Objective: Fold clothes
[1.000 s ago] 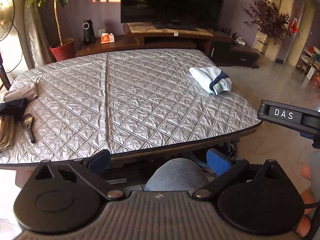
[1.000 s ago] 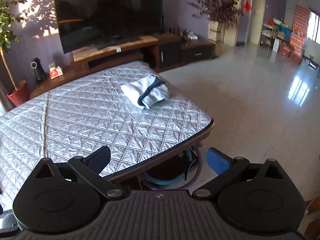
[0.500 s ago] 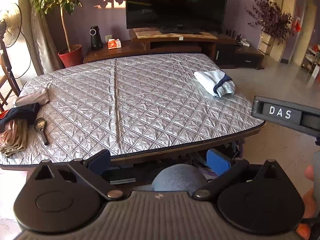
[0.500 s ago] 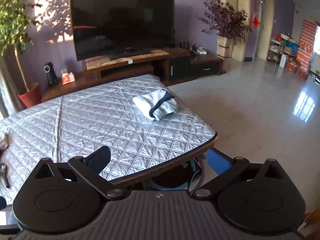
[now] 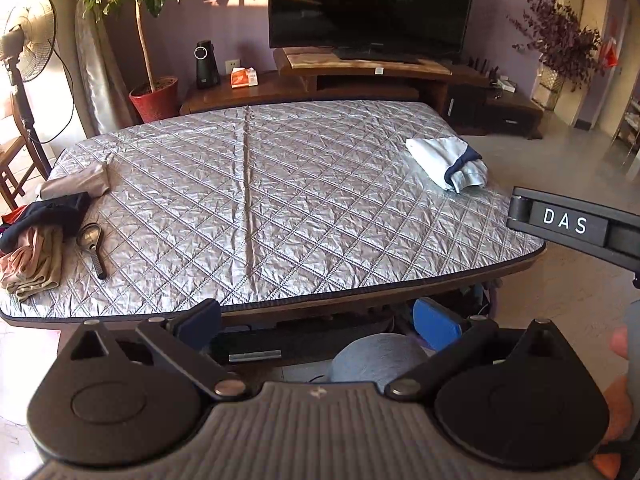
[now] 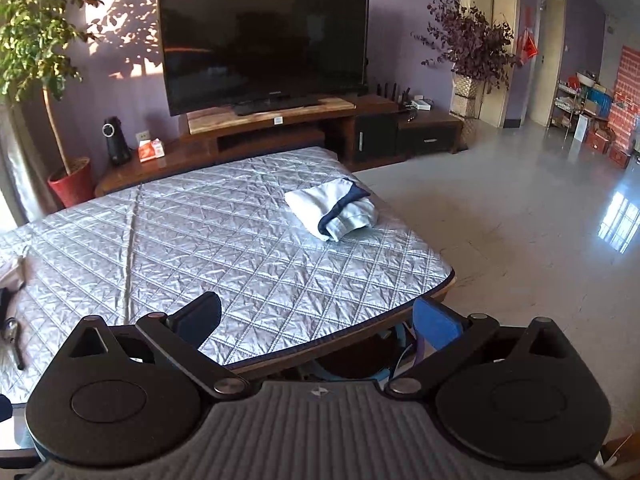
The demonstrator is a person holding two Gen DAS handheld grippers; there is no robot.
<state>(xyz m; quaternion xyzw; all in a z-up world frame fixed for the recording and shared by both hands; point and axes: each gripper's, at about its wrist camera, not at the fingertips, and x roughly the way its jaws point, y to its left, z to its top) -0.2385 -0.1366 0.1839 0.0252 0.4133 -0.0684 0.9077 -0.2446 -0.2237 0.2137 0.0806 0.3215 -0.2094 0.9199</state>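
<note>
Blue pads sit on the fingers of the left gripper (image 5: 316, 320), and they are spread wide apart with nothing between them. The right gripper (image 6: 318, 318) is the same: wide open, holding nothing, touching nothing. Both hang just off the near edge of the quilted table (image 5: 280, 208).

I think the next job is to fetch more clothes. A pile of clothes (image 5: 38, 240) lies unfolded at the far left edge of the table, ahead and to the left of the left gripper, so that one is nearer. A magnifying glass (image 5: 93, 245) lies just beside the pile. One folded white garment (image 6: 332, 210) already rests near the right edge, ahead of the right gripper.
</note>
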